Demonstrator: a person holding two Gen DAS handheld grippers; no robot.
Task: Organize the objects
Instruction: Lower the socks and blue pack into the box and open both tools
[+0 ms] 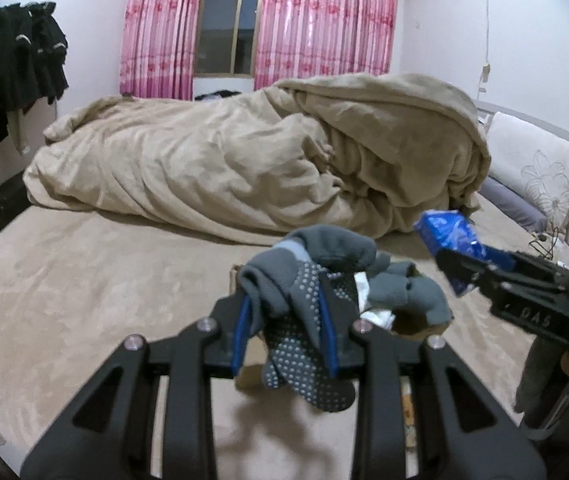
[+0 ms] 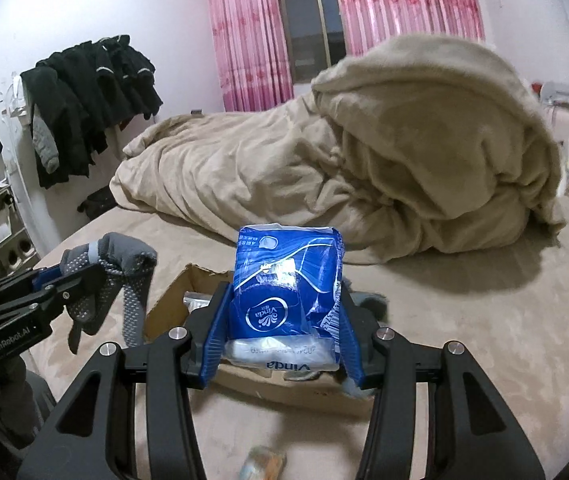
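My left gripper (image 1: pixel 286 300) is shut on a grey dotted glove (image 1: pixel 304 292) and holds it in the air above an open cardboard box (image 1: pixel 420 326) on the bed. A second grey glove (image 1: pixel 408 292) hangs over the box's rim. My right gripper (image 2: pixel 284 308) is shut on a blue Vinda tissue pack (image 2: pixel 284 284), also above the box (image 2: pixel 172 300). In the right wrist view the left gripper (image 2: pixel 84 280) with the glove (image 2: pixel 120 276) sits at the left. In the left wrist view the right gripper (image 1: pixel 460 268) with the pack (image 1: pixel 452 236) sits at the right.
A rumpled beige duvet (image 1: pixel 244 160) is heaped across the back of the bed (image 1: pixel 64 300). A pillow (image 1: pixel 532 160) lies at the right. Dark clothes (image 2: pixel 92 92) hang at the left wall. A small packet (image 2: pixel 262 462) lies on the bed near me.
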